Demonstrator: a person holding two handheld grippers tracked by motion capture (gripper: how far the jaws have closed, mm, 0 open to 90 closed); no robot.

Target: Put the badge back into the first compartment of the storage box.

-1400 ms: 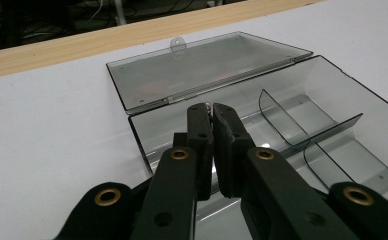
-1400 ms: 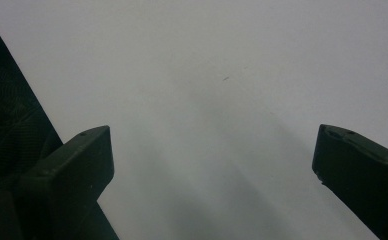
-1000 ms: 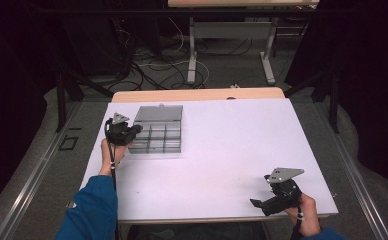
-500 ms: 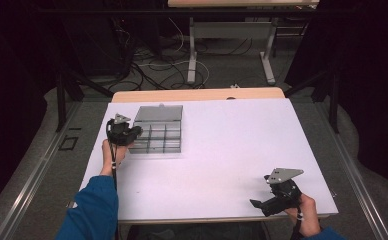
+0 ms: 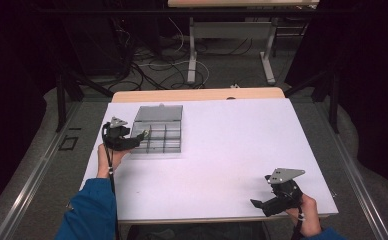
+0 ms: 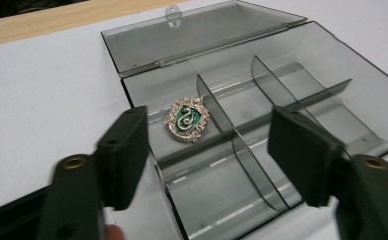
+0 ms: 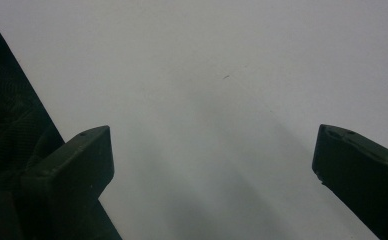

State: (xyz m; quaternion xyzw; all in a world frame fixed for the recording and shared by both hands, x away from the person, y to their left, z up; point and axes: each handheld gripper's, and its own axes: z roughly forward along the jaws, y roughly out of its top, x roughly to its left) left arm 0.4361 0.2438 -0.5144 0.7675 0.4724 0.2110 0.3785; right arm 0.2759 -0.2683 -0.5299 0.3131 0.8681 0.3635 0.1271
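A dim room with black curtains, cables on the floor and a second desk at the back surrounds a white worktop (image 5: 222,150) with a wooden strip along its far edge. Near the worktop's far left corner lies a smoky grey translucent plastic organiser box (image 5: 159,135), its hinged lid (image 6: 197,35) folded flat back toward the far edge and its dividers marking out several compartments. A small silver-edged green crest-shaped badge bearing a serpent (image 6: 187,119) lies flat on the floor of the near-left compartment in the left gripper view, close against the central divider, touched by nothing. The left gripper (image 6: 209,152) hangs just above the box's near left corner with its jaws spread wide and empty, the badge lying beyond and between them. Against the pictures from half a second and one second ago, this gripper has shifted only slightly at the box edge, so the badge appears already deposited and the hand about to clear away; closing the lid looks to be the remaining step. The right gripper (image 7: 212,160) rests low over bare worktop near the near right corner, jaws likewise spread and holding nothing, its position unchanged throughout
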